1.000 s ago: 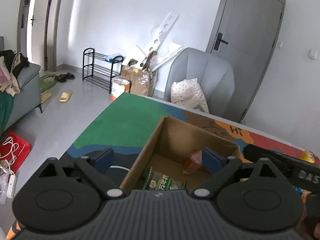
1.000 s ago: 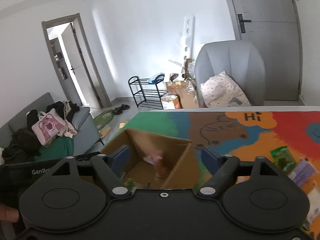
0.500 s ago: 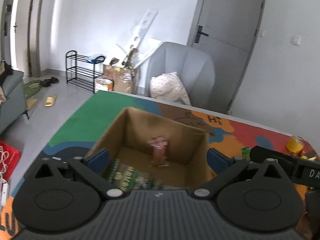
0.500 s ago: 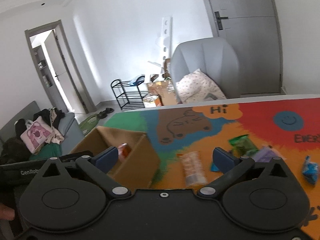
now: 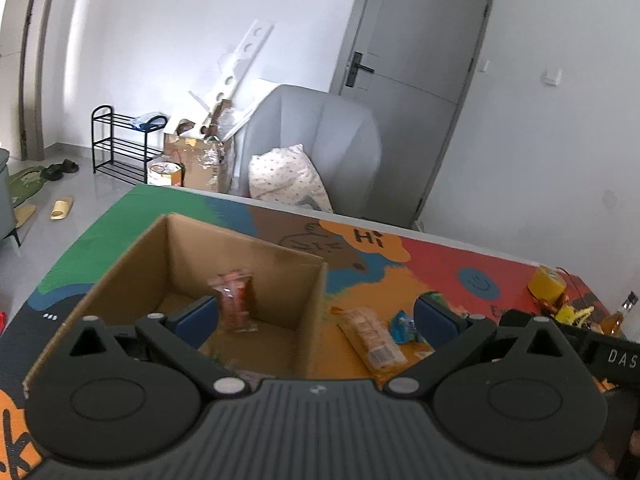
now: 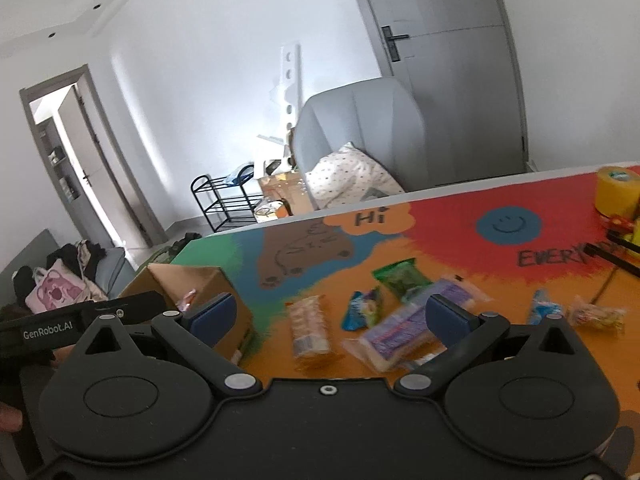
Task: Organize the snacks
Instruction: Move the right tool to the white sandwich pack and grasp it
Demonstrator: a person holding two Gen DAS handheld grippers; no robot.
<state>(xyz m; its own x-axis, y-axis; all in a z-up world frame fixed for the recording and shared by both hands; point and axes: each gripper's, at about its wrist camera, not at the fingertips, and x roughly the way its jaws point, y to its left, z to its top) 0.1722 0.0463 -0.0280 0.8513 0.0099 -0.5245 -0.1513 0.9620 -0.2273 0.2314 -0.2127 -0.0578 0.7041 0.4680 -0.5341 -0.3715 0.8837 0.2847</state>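
Note:
An open cardboard box stands on the colourful table mat, with a red snack pack leaning against its far wall. My left gripper is open and empty, hovering over the box's right wall. My right gripper is open and empty above loose snacks: an orange cracker pack, a purple pack, a green pack and a blue pack. The box also shows at the left of the right wrist view. The cracker pack lies right of the box in the left wrist view.
A yellow tape roll and small bright items sit at the table's far right, with a black cable. Two more small packs lie right of my right gripper. A grey armchair stands beyond the table's far edge.
Both grippers have swung right: the left from over the box's middle toward its right wall, the right from the box to above the loose snacks. Both stayed open.

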